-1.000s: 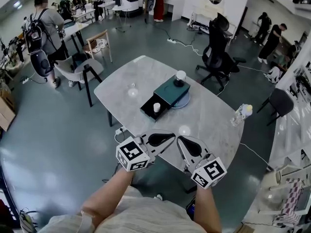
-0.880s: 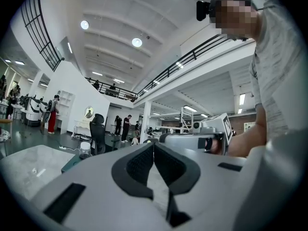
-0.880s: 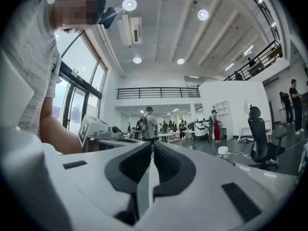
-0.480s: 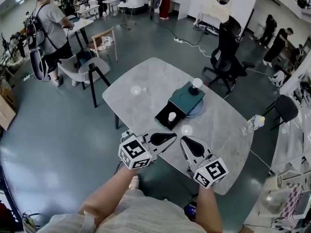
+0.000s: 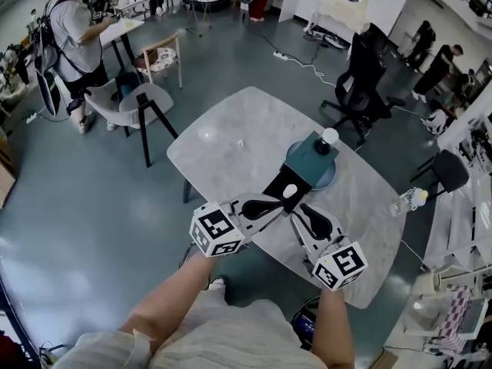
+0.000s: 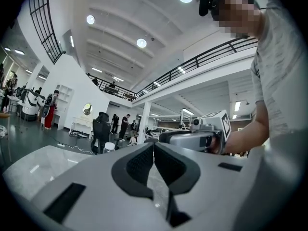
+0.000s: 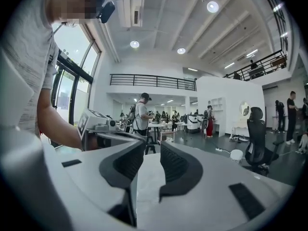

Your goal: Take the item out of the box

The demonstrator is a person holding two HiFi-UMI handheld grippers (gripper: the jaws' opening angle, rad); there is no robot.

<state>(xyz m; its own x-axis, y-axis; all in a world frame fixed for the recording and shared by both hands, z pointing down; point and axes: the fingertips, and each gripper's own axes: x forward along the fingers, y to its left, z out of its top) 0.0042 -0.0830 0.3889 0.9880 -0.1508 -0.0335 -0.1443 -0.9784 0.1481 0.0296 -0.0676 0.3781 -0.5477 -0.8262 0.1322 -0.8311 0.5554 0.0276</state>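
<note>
Head view: square-marked left gripper (image 5: 278,203), right gripper (image 5: 302,208)

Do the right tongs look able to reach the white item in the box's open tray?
Probably yes: the right tongs have just been opening, empty, close before the white item, which stands uncovered in the tray; nothing blocks the way.

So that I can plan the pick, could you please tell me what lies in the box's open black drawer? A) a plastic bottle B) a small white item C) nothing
B: the head view shows a small white item lying in the open black drawer of the box.
</note>
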